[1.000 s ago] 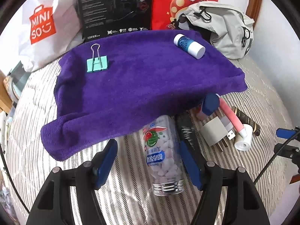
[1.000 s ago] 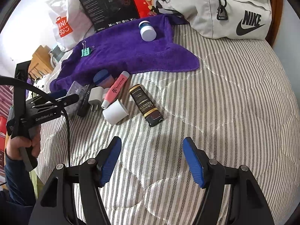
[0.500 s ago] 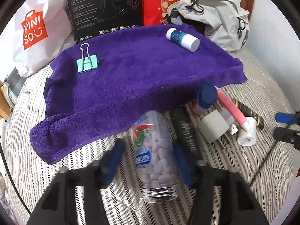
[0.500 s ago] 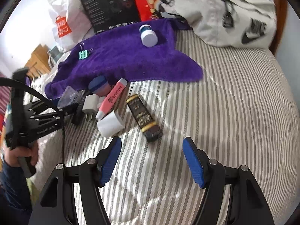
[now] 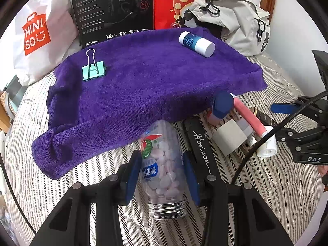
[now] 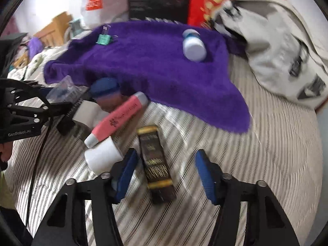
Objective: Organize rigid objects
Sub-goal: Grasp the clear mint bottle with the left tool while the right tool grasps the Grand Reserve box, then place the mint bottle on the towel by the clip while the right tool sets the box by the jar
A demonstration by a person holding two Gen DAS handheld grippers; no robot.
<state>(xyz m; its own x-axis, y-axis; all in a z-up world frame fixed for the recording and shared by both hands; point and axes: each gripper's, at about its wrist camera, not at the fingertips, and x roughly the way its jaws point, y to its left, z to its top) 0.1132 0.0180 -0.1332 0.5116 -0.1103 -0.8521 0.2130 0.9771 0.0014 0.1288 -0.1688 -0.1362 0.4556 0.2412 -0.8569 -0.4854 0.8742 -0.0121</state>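
A clear bottle of pink-white candies lies on the striped bedcover, neck toward me. My left gripper is shut on it, both blue pads pressed against its sides. In the right wrist view a black-and-gold box lies between the spread fingers of my right gripper, which is open; the box is nearer the left finger. A purple towel carries a teal binder clip and a blue-and-white bottle. The right wrist view is motion-blurred.
Beside the towel's near edge lie a black pen case, a white charger, a pink highlighter, a blue-capped jar and a white roll. A grey backpack, boxes and a shopping bag line the back.
My left gripper has slid forward over the candy bottle and its fingers have come together on it. My right gripper has moved forward and down until it straddles the black-and-gold box.
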